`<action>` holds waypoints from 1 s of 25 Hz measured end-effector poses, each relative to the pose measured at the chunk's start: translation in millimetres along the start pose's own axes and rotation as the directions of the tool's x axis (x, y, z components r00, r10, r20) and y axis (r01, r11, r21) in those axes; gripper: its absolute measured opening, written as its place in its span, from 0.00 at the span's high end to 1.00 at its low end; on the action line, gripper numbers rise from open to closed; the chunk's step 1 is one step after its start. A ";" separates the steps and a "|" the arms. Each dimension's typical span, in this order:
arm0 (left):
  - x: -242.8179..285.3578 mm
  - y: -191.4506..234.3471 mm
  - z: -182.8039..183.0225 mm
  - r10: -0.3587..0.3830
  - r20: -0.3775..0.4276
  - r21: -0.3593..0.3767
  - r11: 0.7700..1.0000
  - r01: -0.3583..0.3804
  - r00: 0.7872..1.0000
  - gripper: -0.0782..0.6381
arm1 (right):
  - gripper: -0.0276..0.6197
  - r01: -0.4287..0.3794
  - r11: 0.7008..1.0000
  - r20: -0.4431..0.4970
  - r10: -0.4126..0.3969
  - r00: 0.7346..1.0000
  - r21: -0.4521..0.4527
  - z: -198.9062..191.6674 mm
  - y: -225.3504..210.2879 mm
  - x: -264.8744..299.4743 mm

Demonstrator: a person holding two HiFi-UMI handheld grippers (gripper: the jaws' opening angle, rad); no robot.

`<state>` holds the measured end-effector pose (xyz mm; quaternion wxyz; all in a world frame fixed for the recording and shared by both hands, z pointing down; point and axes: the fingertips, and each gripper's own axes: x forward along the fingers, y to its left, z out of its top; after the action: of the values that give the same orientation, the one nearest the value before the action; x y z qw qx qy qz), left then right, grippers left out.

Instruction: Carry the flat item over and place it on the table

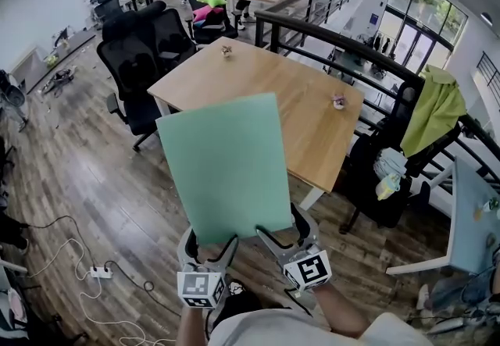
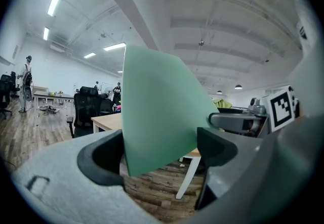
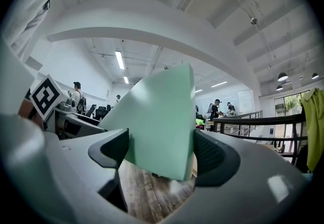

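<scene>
In the head view, the left gripper (image 1: pixel 209 249) and the right gripper (image 1: pixel 283 237) sit side by side. Each is clamped on the near edge of the green sheet (image 1: pixel 226 169), which is held up ahead of them with its far edge overlapping the near side of the wooden table (image 1: pixel 312 126) beyond. In the left gripper view the sheet (image 2: pixel 157 112) stands between the two dark jaws, pinched at a lower corner, with the right gripper just off to one side. In the right gripper view the jaws grip the sheet (image 3: pixel 162 122) at its other lower corner.
</scene>
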<state>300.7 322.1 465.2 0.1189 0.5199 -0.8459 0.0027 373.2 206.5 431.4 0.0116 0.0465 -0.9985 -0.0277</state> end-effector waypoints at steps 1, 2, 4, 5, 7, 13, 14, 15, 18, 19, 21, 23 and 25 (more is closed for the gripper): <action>2.8 8.8 1.3 0.000 0.001 0.002 1.000 0.000 1.000 0.24 | 0.33 0.000 1.000 0.000 0.000 1.000 -0.001 -0.1 2.4 9.0; 5.5 17.6 2.4 -0.001 0.002 0.004 1.000 0.001 1.000 0.24 | 0.33 0.002 1.000 0.001 -0.002 1.000 -0.002 -0.6 4.8 17.7; 11.1 35.0 5.0 -0.002 0.003 0.006 1.000 0.002 1.000 0.24 | 0.33 0.004 1.000 0.000 -0.004 1.000 -0.004 -1.7 9.2 35.3; 13.7 43.8 6.6 -0.003 0.003 0.005 1.000 0.003 1.000 0.24 | 0.33 0.004 1.000 0.000 -0.004 1.000 -0.005 -1.1 11.6 44.4; 17.4 61.2 10.3 -0.010 0.001 0.002 1.000 0.010 1.000 0.24 | 0.33 0.003 1.000 0.003 -0.003 1.000 -0.004 2.0 17.5 61.7; 25.0 99.7 17.4 -0.014 -0.004 0.022 1.000 0.015 1.000 0.24 | 0.33 0.009 1.000 0.010 -0.009 1.000 0.006 -0.5 30.9 97.7; 26.3 104.0 18.9 -0.012 -0.004 0.025 1.000 0.012 1.000 0.24 | 0.33 0.007 1.000 0.009 -0.007 1.000 0.008 -0.2 31.6 102.6; 28.0 108.6 20.4 -0.009 -0.002 0.028 1.000 0.009 1.000 0.24 | 0.33 0.004 1.000 0.009 -0.004 1.000 0.006 1.9 32.2 108.3; 38.2 124.3 23.5 0.007 -0.001 0.035 0.999 -0.007 1.000 0.24 | 0.33 -0.007 1.000 0.015 0.007 1.000 -0.003 3.9 31.3 129.3; 42.8 129.2 24.0 0.010 -0.004 0.037 0.999 -0.010 1.000 0.24 | 0.33 -0.009 1.000 0.018 0.009 1.000 0.000 2.2 29.8 136.0; 53.2 138.9 25.8 0.012 -0.009 0.042 0.999 -0.012 1.000 0.24 | 0.33 -0.010 1.000 0.025 0.010 1.000 0.013 -1.9 25.5 149.7; 65.9 149.9 28.6 0.012 -0.011 0.053 0.999 -0.012 1.000 0.24 | 0.33 -0.012 1.000 0.030 0.011 0.999 0.012 -2.1 20.9 166.2; 79.8 160.2 31.4 0.011 -0.018 0.065 0.998 -0.010 1.000 0.24 | 0.33 -0.011 1.000 0.032 0.011 0.999 0.017 -4.0 14.7 182.7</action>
<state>119.1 321.6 470.0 0.1099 0.5191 -0.8469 0.0354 190.1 203.8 440.0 -0.0046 0.0406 -0.9990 -0.0197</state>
